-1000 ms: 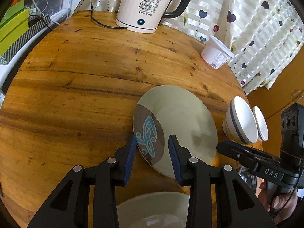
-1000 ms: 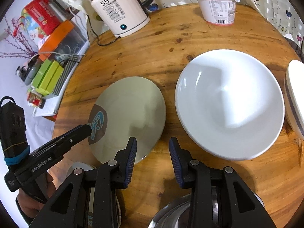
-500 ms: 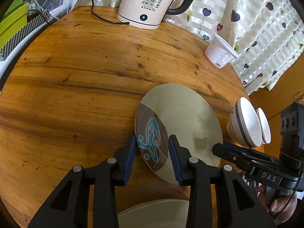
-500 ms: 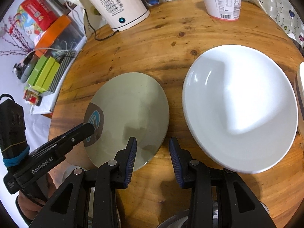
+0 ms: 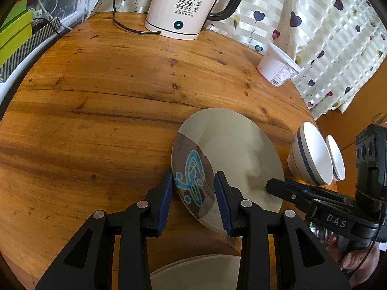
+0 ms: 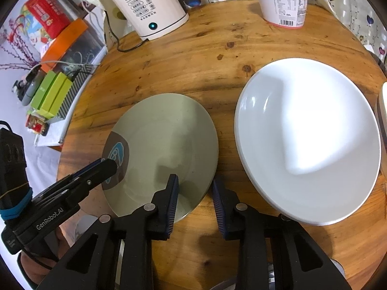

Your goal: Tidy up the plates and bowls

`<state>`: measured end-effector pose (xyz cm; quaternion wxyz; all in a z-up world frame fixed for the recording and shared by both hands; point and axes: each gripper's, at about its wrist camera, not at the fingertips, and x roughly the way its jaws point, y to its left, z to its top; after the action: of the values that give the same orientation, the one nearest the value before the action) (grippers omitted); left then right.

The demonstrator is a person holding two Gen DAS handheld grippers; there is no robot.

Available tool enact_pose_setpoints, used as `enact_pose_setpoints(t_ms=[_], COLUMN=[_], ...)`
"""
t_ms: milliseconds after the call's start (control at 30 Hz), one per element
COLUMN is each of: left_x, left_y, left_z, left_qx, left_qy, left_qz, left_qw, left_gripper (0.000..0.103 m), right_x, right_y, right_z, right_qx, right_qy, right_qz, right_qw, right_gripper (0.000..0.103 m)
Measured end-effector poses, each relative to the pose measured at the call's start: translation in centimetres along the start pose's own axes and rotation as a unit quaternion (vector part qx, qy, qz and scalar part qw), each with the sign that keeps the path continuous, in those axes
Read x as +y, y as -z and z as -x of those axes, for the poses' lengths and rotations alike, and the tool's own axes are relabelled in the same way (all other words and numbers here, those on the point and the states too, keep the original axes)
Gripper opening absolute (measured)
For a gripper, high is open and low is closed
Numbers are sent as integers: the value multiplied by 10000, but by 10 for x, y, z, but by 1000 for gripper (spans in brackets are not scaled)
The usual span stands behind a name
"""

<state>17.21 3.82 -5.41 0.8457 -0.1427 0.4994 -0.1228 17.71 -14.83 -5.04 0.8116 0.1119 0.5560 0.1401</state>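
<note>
1. Left hand-held gripper point(image 5: 193, 193) jaws spread, straddling patterned edge of grey plate point(image 5: 232, 159); not clamped.
2. Right hand-held gripper point(image 6: 194, 195) jaws spread over the plate's opposite rim.
3. Grey plate lies flat on wooden worktop point(image 5: 96, 111), beside white plate point(image 6: 307, 140).
4. Two bowls point(image 5: 312, 157) near worktop edge; kettle point(image 5: 186, 4) at back.

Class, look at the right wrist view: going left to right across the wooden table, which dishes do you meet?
Grey-green plate with the blue motif → large white plate → a white dish cut off at the picture's right edge.
</note>
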Motion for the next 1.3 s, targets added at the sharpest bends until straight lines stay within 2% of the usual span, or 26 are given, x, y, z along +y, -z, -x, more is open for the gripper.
enact_pose_setpoints(t_ms=[800,1300], left_x=[-6,-8], left_y=[10,29], left_z=[24,50], left_qx=[-236,-372], left_qy=[-167,-230], left_qz=[-27,40], left_qw=[9996,9990], left_gripper=[36,36], right_x=[15,29], right_y=[11,26], right_z=[19,40], right_qx=[-244,-367], right_qy=[-25,-108], right_qz=[287,466], right_qw=[9993,9982], right_gripper=[27,27])
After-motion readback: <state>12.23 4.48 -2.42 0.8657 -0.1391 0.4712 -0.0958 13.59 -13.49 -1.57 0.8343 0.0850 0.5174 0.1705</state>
